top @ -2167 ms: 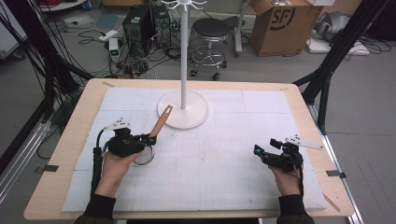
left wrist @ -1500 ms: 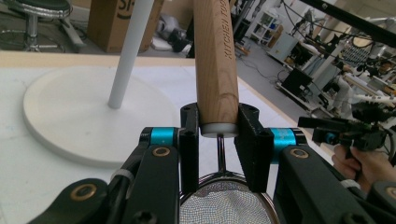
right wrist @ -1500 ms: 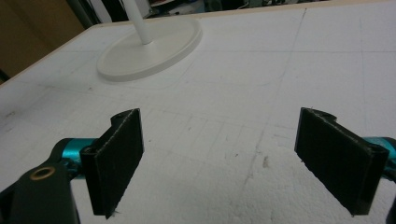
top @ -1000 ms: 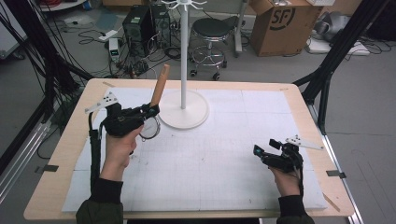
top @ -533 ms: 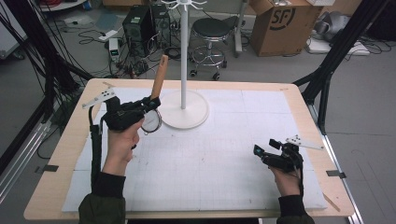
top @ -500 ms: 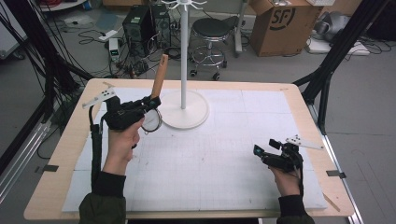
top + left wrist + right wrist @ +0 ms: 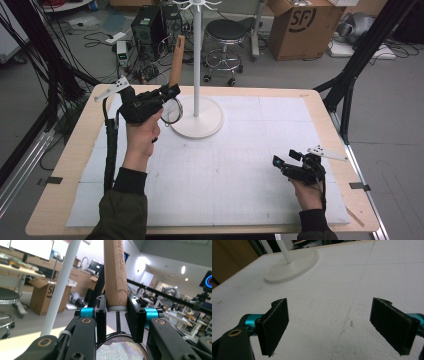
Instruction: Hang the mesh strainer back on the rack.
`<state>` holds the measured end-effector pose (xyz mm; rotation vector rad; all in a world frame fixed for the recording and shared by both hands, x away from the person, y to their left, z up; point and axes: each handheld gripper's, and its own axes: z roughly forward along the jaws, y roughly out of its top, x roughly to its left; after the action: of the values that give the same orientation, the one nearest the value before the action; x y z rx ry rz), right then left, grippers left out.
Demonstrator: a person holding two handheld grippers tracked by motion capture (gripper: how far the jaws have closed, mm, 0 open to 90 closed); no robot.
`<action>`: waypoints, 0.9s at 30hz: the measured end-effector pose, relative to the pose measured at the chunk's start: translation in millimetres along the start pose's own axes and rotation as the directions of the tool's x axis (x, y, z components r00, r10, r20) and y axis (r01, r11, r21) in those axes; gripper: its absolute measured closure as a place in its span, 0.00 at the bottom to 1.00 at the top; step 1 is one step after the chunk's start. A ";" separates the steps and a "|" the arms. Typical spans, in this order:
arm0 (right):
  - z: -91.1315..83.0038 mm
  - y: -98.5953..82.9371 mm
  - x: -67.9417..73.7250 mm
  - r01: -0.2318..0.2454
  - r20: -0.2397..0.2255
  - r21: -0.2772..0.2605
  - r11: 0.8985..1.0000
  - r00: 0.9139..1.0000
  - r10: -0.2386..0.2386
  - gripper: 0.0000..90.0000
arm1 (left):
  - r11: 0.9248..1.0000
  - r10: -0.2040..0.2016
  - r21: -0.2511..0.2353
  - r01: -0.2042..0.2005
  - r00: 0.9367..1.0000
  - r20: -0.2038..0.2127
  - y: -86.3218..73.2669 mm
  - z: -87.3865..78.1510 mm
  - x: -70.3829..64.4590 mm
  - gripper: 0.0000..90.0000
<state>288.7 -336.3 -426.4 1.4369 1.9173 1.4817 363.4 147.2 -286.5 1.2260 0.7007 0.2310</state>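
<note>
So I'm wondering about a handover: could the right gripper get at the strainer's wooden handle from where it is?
Probably not without moving: the right gripper sits open and low by the near right edge, while the wooden handle stands raised in the left gripper beside the stand.

- The strainer (image 7: 117, 350) has a pale brown wooden handle with dark lettering, a white collar and silvery mesh.
- The left gripper (image 7: 167, 95) is black, with turquoise bands in the left gripper view.
- The stand (image 7: 196, 117), at 1 o'clock of that gripper in the high view, is white.
- The mat (image 7: 240, 170) is white with a faint grey grid.
- The table (image 7: 85, 145) is light wood.
- The right gripper (image 7: 337, 325) is black with turquoise joints.
</note>
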 end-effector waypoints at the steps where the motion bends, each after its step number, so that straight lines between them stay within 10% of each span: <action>1: -0.6 -0.3 0.1 -0.004 -0.004 0.001 1.000 1.000 0.004 0.16 | 1.000 0.002 -0.003 -0.002 1.000 0.002 2.1 2.0 -0.5 0.80; 27: 1.8 -2.2 -7.1 -0.029 -0.011 0.004 1.000 1.000 0.029 0.16 | 0.999 -0.001 -0.051 0.004 0.999 0.047 28.7 29.8 -0.3 0.80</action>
<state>292.0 -341.2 -431.2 1.4671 1.9152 1.5030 387.0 133.7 -255.3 1.1784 0.6524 0.2164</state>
